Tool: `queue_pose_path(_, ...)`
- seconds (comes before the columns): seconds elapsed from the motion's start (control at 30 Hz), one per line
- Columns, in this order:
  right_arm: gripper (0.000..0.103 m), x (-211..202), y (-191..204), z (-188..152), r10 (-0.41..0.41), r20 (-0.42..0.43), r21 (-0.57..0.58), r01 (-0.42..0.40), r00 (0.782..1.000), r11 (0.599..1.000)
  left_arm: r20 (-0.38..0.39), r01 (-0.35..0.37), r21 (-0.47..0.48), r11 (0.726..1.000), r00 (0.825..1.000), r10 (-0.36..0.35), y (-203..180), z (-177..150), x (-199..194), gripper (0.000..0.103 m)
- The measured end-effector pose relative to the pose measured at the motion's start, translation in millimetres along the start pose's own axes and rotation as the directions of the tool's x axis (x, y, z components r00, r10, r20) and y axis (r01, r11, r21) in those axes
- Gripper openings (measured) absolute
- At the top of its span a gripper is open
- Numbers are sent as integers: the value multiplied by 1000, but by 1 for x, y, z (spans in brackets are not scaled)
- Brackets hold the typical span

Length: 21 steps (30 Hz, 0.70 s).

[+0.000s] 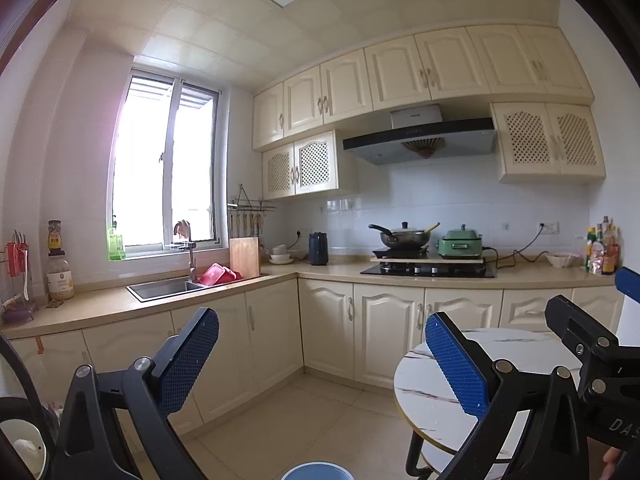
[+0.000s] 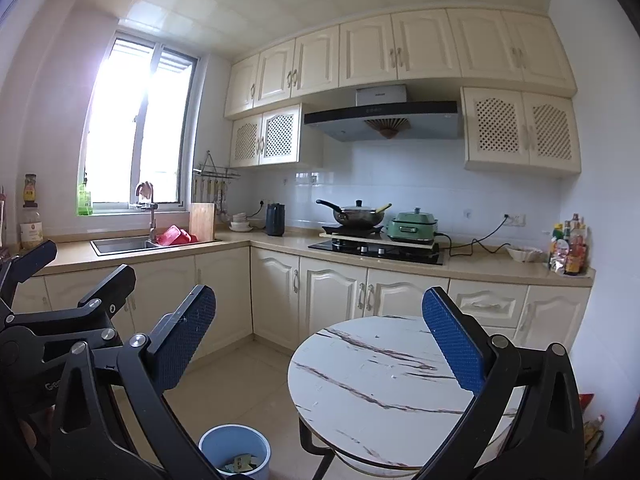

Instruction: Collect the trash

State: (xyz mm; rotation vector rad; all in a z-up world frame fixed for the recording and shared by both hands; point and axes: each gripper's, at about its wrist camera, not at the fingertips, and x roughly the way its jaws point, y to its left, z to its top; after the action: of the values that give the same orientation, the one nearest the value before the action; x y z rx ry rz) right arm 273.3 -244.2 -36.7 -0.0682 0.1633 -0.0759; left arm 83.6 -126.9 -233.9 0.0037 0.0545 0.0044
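A small blue waste bin (image 2: pixel 234 444) stands on the floor left of the round marble-topped table (image 2: pixel 380 380). Yellow-green paper scraps (image 2: pixel 240 462) lie inside it. In the left wrist view only the bin's rim (image 1: pixel 318 472) shows, at the bottom edge. My left gripper (image 1: pixel 322 360) is open, held in the air above the floor with nothing between its blue pads. My right gripper (image 2: pixel 318 338) is open too, over the table's near left edge and holding nothing. Each gripper shows at the side of the other's view, the right gripper (image 1: pixel 592 292) and the left gripper (image 2: pixel 88 260).
An L-shaped kitchen counter (image 2: pixel 240 242) runs along the far walls with a sink (image 2: pixel 124 245), a wok on the stove (image 2: pixel 356 216), a green cooker (image 2: pixel 414 226) and sauce bottles (image 2: pixel 570 250). Tiled floor (image 2: pixel 240 380) lies between the cabinets and the table.
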Motion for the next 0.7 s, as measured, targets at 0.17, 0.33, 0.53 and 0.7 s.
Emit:
queue_pose_path(0.17,103,2,0,-3,2,-12,2,-2,1000,1000,-7,3,6,1000,1000,-3,17,10,8,102)
queue_pose_path(0.33,103,3,-2,-5,10,-13,5,-10,1000,1000,-8,9,1,1000,1000,-9,26,20,13,102)
queue_pose_path(0.53,103,4,-3,-7,17,-17,9,-17,1000,1000,-10,6,4,1000,1000,-5,34,27,18,102)
queue_pose_path(0.7,103,6,-5,-7,19,-18,7,-19,1000,1000,-9,12,5,1000,1000,-12,41,34,24,102)
